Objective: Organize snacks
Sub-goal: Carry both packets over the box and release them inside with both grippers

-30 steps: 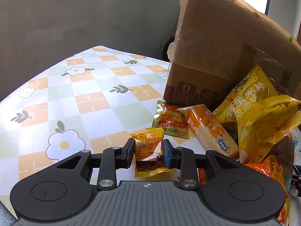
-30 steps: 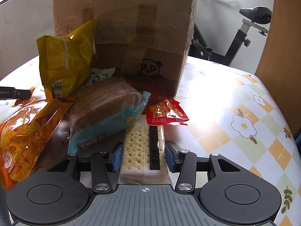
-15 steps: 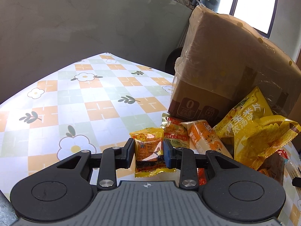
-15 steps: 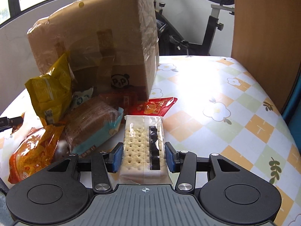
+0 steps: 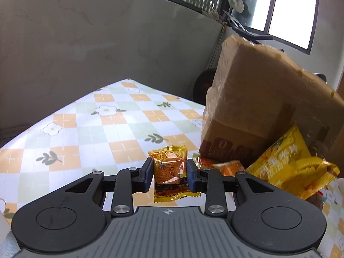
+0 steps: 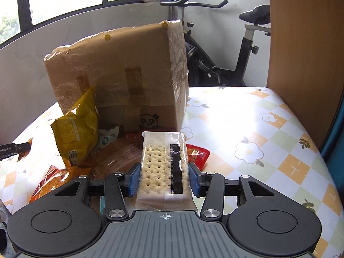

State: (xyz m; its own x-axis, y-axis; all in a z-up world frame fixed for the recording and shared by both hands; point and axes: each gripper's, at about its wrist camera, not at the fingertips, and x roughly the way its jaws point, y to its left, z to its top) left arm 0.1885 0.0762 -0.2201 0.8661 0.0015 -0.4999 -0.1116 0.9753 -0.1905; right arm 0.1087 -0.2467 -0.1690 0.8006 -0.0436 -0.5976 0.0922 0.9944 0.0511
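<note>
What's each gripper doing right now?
Left gripper: closed on the small orange snack packet.
Right gripper: closed on the cracker pack.

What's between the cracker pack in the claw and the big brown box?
In the right wrist view, a red snack packet lies between the cracker pack and the brown box.

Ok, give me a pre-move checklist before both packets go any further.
1. Left gripper shut on the small orange snack packet: ok.
2. Right gripper shut on the cracker pack: ok.
3. Both packets lifted off the tablecloth: ok.
4. Cardboard box top open to receive snacks: cannot tell.
5. Free cloth right of the box: ok.
</note>
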